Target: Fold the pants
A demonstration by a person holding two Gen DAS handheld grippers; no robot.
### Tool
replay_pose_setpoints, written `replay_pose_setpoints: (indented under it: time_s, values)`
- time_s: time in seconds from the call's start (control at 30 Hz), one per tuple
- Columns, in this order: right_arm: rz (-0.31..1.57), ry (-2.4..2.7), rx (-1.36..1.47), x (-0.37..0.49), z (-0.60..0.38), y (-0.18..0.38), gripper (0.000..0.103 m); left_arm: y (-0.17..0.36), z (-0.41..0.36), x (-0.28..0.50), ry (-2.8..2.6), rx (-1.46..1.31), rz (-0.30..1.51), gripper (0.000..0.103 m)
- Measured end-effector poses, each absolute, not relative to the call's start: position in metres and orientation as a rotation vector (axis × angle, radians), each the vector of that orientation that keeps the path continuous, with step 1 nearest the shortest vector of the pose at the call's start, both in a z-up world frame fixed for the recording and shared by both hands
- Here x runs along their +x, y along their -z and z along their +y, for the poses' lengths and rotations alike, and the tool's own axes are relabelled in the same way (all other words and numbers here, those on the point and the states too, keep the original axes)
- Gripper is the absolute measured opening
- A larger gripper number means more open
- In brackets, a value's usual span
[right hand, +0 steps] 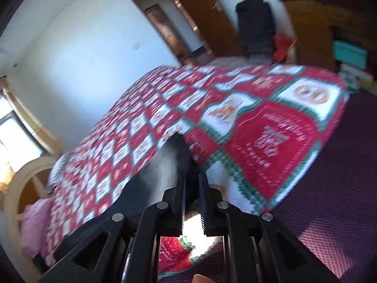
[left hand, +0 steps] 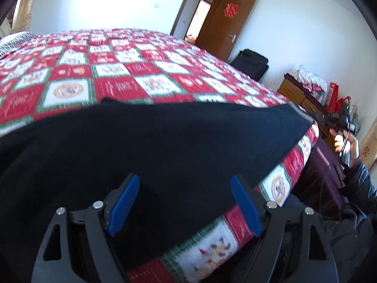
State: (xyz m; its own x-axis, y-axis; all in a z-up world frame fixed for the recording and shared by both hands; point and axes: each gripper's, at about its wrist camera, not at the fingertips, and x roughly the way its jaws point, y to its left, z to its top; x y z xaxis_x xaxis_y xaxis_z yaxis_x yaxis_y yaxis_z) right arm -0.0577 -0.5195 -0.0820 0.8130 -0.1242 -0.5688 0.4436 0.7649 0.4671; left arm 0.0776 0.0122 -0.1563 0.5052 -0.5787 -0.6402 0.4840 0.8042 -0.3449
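Black pants (left hand: 146,146) lie spread across the near edge of a bed with a red, white and green patchwork quilt (left hand: 113,70). My left gripper (left hand: 185,184) is open, its blue pads (left hand: 123,204) just above the pants' near part, holding nothing. My right gripper (right hand: 192,176) is shut on a corner of the pants (right hand: 165,162) at the quilt's (right hand: 271,129) edge. In the left wrist view the right gripper (left hand: 304,113) pinches the pants' far right corner.
A brown door (left hand: 226,23) stands open at the back. A black bag (left hand: 251,63) and a wooden cabinet (left hand: 299,94) with red bags stand by the right wall. A purple sheet (right hand: 341,188) hangs below the quilt. A pink cloth (right hand: 35,226) lies left.
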Motion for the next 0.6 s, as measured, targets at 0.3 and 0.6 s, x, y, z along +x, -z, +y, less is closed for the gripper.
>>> replay_pose_setpoints:
  time_s: [0.3, 0.6]
  values:
    - [0.749, -0.179, 0.301, 0.016, -0.343, 0.081, 0.064, 0.158, 0.016, 0.068, 0.642, -0.107, 0.818, 0.083]
    - [0.92, -0.463, -0.299, 0.037, -0.168, 0.149, 0.063, 0.156, 0.031, 0.069, 0.603, -0.136, 0.794, 0.088]
